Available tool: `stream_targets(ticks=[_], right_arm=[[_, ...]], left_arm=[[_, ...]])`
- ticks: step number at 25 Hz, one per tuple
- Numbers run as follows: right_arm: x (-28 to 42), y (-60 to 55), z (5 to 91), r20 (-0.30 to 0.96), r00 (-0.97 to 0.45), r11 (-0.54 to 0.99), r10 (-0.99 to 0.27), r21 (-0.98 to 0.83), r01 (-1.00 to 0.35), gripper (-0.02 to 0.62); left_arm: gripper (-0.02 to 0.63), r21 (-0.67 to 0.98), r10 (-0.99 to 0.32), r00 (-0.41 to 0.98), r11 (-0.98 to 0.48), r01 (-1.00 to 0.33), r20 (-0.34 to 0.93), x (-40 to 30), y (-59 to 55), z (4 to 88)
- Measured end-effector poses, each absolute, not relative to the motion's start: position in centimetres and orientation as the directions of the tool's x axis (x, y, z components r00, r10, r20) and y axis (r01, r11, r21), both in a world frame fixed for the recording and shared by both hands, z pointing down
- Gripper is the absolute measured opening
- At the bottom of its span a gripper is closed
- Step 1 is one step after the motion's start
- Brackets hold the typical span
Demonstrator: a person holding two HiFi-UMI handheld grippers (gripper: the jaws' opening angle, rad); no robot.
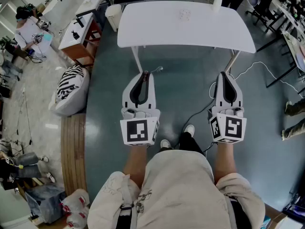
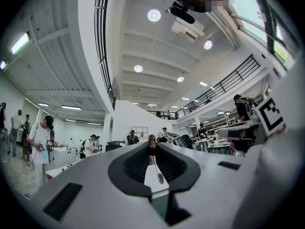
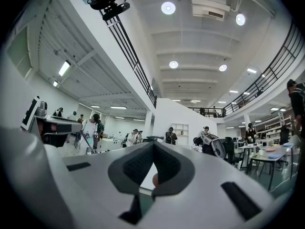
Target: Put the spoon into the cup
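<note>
A clear cup (image 1: 185, 15) stands on the white table (image 1: 143, 37) ahead of me, near its far edge. My left gripper (image 1: 145, 74) hovers over the floor short of the table's near edge, shut on a thin metal spoon (image 1: 156, 70). The spoon's end sticks out to the right past the tips. In the left gripper view the spoon (image 2: 158, 173) shows as a thin stem between the closed jaws of that gripper (image 2: 151, 144). My right gripper (image 1: 224, 75) is level with the left one, also short of the table. Its jaws meet at the tips, and the right gripper (image 3: 153, 146) holds nothing.
A white vase (image 1: 218, 1) stands at the table's far right. A white bin (image 1: 113, 15) and a low desk (image 1: 78, 30) are to the left. A zebra-striped beanbag (image 1: 71, 82) and a curved wooden bench (image 1: 71, 147) lie nearer. A cable (image 1: 200, 111) runs across the floor.
</note>
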State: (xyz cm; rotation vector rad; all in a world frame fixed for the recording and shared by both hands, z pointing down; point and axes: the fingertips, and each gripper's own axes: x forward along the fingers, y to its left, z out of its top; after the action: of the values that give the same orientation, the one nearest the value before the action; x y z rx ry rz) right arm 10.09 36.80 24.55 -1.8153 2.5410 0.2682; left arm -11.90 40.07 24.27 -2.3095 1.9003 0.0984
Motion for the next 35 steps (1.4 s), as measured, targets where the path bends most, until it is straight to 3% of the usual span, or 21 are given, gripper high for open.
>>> stream_targets(ticks=[19, 35], right_arm=[[8.6, 38.4, 24.5, -0.122, -0.308, 0.297, -0.944, 0.098, -0.950, -0.012], [8.5, 31.8, 25.8, -0.095, -0.329, 0.324, -0.940, 0.062, -0.944, -0.012]], left_arm=[[0.035, -0.051, -0.966, 0.220, -0.215, -0.975, -0.140, -13.1, 41.0, 25.0], [0.035, -0.069, -0.967, 0.228, -0.221, -0.973, -0.116, -12.3, 35.0, 25.4]])
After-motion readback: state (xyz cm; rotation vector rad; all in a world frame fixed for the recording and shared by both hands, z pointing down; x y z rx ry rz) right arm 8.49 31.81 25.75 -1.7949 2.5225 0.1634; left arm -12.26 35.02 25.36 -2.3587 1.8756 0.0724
